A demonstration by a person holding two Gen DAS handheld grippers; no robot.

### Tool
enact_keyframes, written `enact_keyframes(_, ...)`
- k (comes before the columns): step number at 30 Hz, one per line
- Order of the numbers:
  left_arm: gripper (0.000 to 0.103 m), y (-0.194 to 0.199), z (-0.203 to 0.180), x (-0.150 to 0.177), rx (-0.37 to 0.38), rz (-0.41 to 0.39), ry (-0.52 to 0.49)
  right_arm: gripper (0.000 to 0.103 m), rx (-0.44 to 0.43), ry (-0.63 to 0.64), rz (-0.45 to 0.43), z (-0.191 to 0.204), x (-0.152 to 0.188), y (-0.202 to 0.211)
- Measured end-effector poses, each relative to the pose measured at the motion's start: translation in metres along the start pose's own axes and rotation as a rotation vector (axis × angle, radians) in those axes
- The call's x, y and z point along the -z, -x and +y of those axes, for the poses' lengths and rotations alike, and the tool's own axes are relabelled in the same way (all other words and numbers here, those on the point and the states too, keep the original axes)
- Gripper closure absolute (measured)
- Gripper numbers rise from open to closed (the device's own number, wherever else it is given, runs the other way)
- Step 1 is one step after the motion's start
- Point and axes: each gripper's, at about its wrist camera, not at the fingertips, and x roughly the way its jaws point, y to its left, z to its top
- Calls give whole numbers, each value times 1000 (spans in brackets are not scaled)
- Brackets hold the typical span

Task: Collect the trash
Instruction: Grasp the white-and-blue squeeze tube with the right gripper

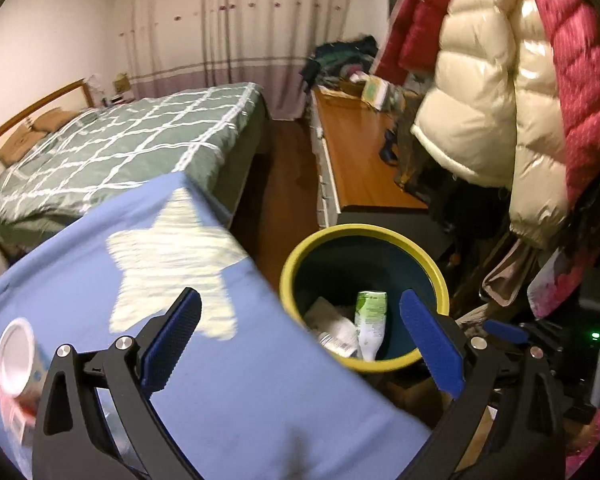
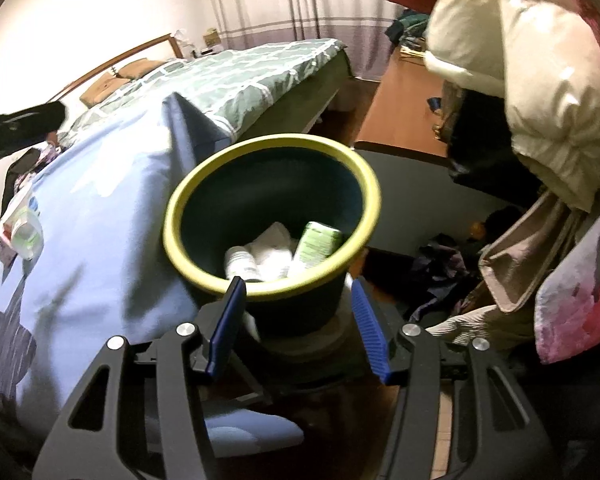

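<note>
A dark bin with a yellow rim (image 1: 300,264) (image 2: 172,220) stands beside a table draped in blue cloth (image 1: 240,380). Inside lie a green-and-white bottle (image 1: 371,322) (image 2: 318,240) and white crumpled wrappers (image 1: 332,326) (image 2: 272,254). My left gripper (image 1: 300,304) hangs above the cloth's edge and the bin's near rim, jaws wide open and empty. My right gripper (image 2: 297,286) points down at the bin's near side, open part way; only the bin's dark body shows in the gap. One of its blue fingers (image 1: 504,330) shows right of the bin.
A white cup (image 1: 18,356) and small packets (image 2: 24,232) lie on the blue cloth at the left. Puffy coats (image 1: 500,92) hang close on the right above bags and clothes on the floor (image 2: 440,268). A bed (image 1: 120,148) and a wooden bench (image 1: 360,152) lie beyond.
</note>
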Motion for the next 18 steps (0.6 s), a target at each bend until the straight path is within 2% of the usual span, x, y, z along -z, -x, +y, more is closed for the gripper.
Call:
enact_keyframes(7,5,77,75,39,-120,-86,176,49,-34,80,4,46,-2,3)
enact_keyframes(11,5,127,127,74,-257,-134,278,49,-72,134,-3,79,-6,6)
enact_keyframes(18,5,222,215,153,-609,-169,441,48,-210,281,3,177,-9,5)
